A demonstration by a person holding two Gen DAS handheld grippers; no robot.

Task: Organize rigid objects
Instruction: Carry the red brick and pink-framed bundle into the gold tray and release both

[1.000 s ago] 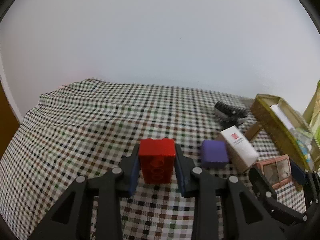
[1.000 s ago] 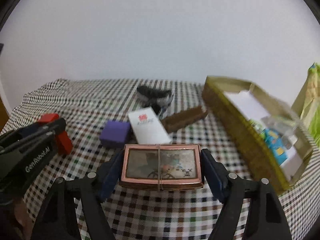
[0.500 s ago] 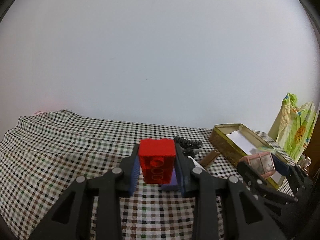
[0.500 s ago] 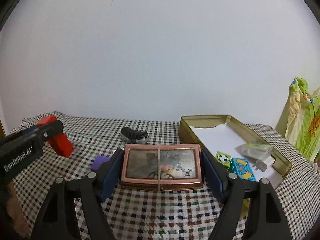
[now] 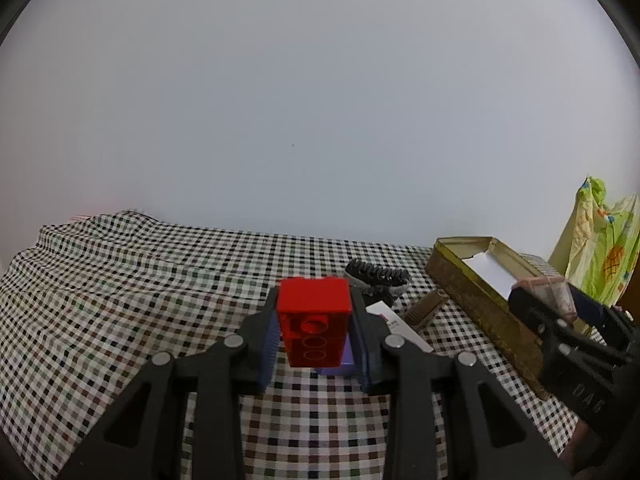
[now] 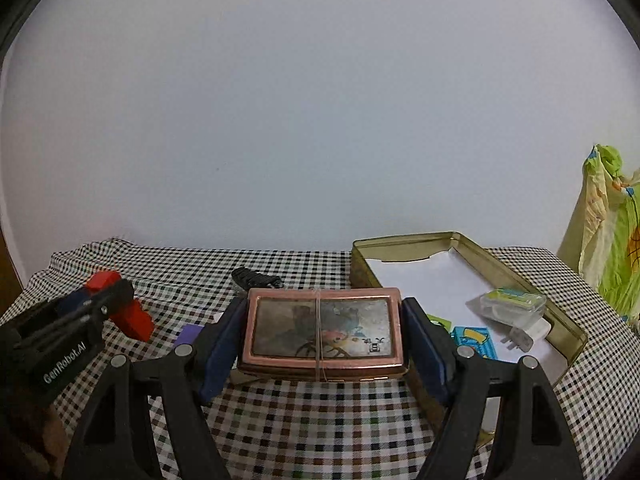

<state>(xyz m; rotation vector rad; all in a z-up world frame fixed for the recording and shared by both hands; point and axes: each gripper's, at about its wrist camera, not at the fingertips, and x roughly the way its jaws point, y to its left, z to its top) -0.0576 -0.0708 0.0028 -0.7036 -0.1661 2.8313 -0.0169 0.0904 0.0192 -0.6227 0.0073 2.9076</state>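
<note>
Clamping a red brick (image 5: 314,322), the left gripper (image 5: 316,336) hangs above the checked cloth (image 5: 120,280).

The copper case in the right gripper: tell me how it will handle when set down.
The copper case looks stiff and probably metal, so fairly heavy for its size. Its smooth sides may slip between the right gripper pads. Flat and wide, it should rest steadily in the tin rather than tip.
</note>
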